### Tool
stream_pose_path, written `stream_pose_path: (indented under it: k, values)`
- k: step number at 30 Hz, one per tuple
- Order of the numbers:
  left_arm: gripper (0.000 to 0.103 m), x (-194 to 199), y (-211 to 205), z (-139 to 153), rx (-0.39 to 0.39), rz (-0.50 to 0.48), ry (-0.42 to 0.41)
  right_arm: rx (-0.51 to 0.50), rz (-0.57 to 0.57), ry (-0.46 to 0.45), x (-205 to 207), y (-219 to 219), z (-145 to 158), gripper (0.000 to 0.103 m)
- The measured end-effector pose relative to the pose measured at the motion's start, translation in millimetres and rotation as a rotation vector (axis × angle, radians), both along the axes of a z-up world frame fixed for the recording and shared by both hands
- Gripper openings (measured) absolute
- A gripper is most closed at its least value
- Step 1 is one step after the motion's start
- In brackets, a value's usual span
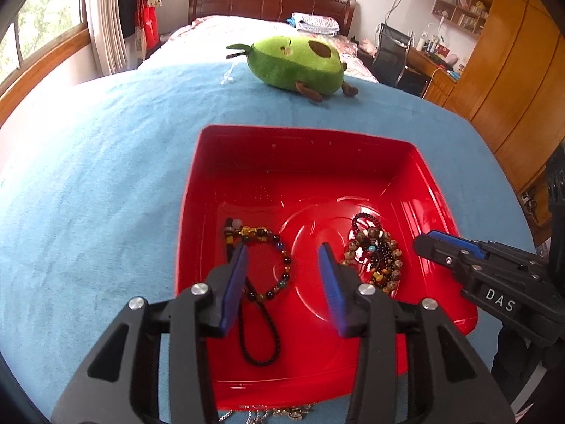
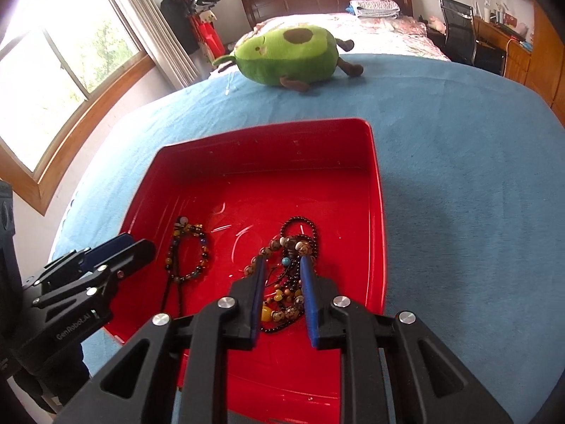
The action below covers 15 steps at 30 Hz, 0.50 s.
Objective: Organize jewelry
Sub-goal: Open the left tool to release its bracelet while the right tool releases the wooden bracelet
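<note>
While both tools hang over the shallow red plastic tray [image 1: 416,162] on the blue bedspread [image 1: 106,176] | left tool [image 1: 284,247] parted above multicoloured bead bracelet [image 1: 279,265], touching nothing | right tool [image 2: 282,263] narrowly apart, straddling tangled brown bead pile [image 2: 282,300], grip unclear | silvery chains [image 1: 268,413] cut off by bottom edge

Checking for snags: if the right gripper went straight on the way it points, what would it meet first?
Probably the pile of beaded jewelry lying between its open fingers in the red tray; depth is unclear.

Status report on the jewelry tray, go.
Left gripper open above beaded bracelet, nothing held. Right gripper part open over tangled bead strands, grip unclear. Both piles in red tray. More chains at tray's near edge. Nothing blocking.
</note>
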<state>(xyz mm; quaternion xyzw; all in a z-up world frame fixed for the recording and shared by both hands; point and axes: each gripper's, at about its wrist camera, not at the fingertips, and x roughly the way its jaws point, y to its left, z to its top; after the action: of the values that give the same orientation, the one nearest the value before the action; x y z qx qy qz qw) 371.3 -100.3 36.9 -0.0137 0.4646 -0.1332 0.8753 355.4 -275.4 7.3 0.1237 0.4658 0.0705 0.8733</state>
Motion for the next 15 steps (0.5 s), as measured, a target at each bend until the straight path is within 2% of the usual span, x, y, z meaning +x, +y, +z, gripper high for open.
stream_pose_path:
  k: [4, 6, 8, 9, 11, 12, 15]
  values:
    - [0.052, -11, 2, 13, -0.004, 0.005, -0.034, 0.006, -0.005, -0.021, -7, -3, 8, 0.024]
    - [0.059, -17, 4, 20, -0.009, 0.009, -0.05, 0.004, -0.012, -0.031, -12, -5, 13, 0.026]
    - [0.064, -25, 7, 30, -0.021, 0.019, -0.074, -0.002, -0.018, -0.042, -16, -6, 18, 0.033]
    - [0.071, -27, 7, 33, -0.024, 0.02, -0.083, -0.006, -0.022, -0.052, -20, -6, 21, 0.037]
    - [0.08, -35, 9, 43, -0.025, 0.026, -0.119, -0.019, -0.029, -0.071, -28, -6, 28, 0.042]
    - [0.083, -42, 10, 50, -0.022, 0.035, -0.146, -0.02, -0.031, -0.077, -30, -6, 30, 0.047]
    - [0.088, -56, 12, 63, -0.004, 0.052, -0.208, -0.032, -0.033, -0.104, -42, -7, 39, 0.054]
